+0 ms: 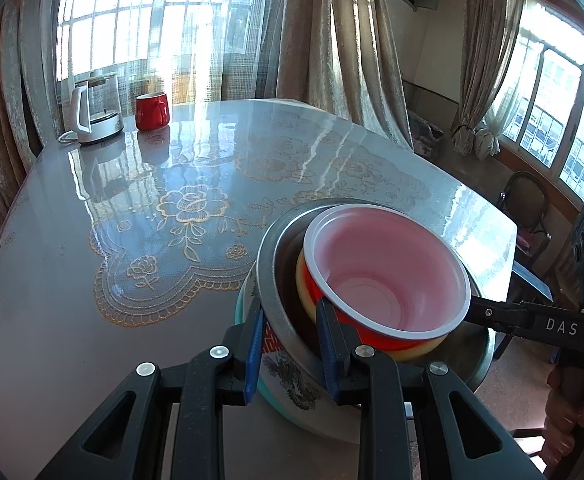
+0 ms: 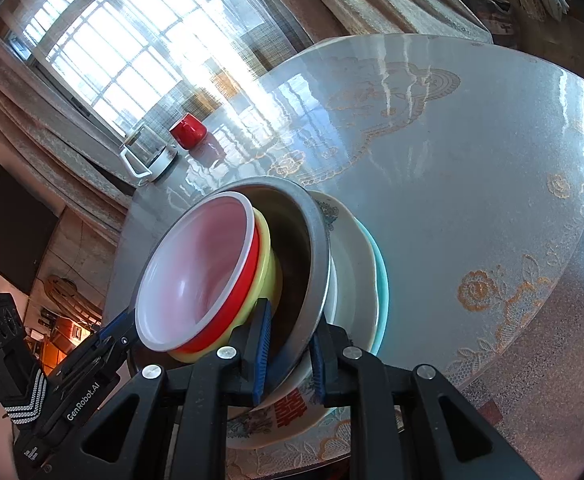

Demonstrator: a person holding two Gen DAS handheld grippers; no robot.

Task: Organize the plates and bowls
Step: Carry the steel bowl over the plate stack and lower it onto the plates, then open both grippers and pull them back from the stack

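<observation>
Two tools grip metal bowl (image 1: 280,280) rim: left tool (image 1: 292,344), right tool (image 2: 290,354); red bowl (image 1: 388,280) nested inside.

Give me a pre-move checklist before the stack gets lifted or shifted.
1. Left hand-held gripper straddles the metal bowl rim: ok.
2. Right hand-held gripper straddles the same bowl's opposite rim: ok.
3. Firm clamping on the rim: cannot tell.
4. Red bowl nested level in the yellow bowl: not ok, it sits tilted.
5. Plates under the metal bowl fully on the table: cannot tell; they lie near its edge.
6. Mug and kettle far from the stack: ok.
</observation>
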